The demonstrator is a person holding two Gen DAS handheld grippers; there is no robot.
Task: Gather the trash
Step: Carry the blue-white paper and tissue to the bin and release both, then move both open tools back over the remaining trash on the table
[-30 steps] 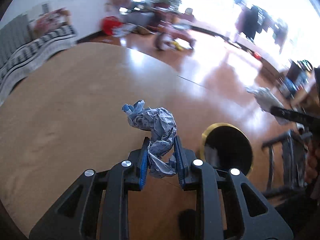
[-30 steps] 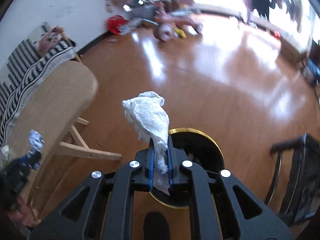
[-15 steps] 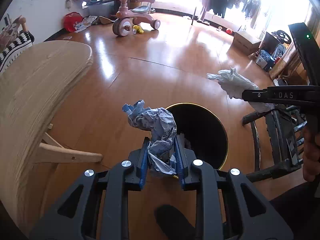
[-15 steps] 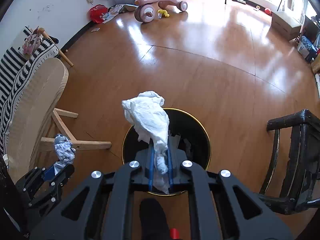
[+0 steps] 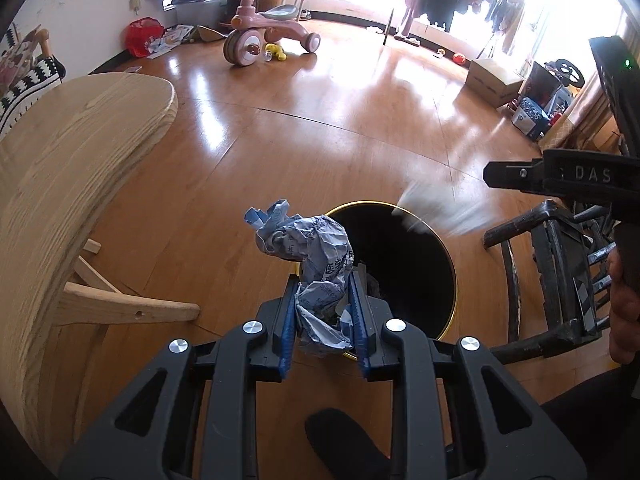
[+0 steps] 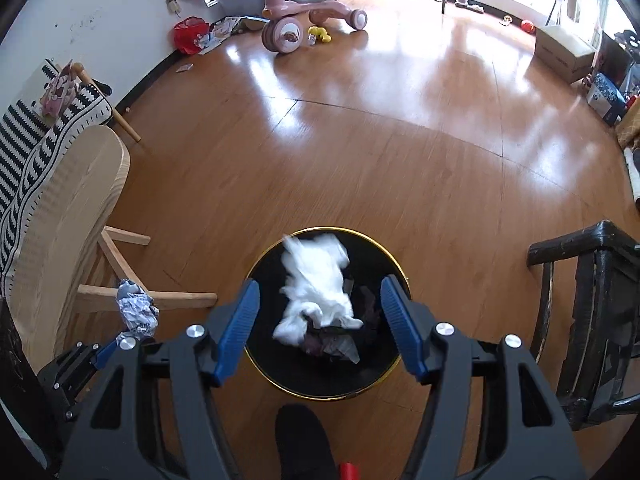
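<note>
White tissue [image 6: 316,284], pinched half a second ago, now falls blurred into the black bin [image 6: 260,364]; right gripper [image 6: 320,316] fingers spread; left gripper [image 5: 324,312] fingers pinch crumpled paper [image 5: 308,248] over the bin's rim; its drop seems next

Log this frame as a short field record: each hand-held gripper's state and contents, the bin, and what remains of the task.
left hand-held gripper: shut on crumpled printed paper, at the bin's near rim
right hand-held gripper: open, directly above the bin
white tissue: released, blurred, falling into the bin
bin: black, gold rim, on wooden floor, other scraps inside
remaining: crumpled printed paper not yet dropped
</note>
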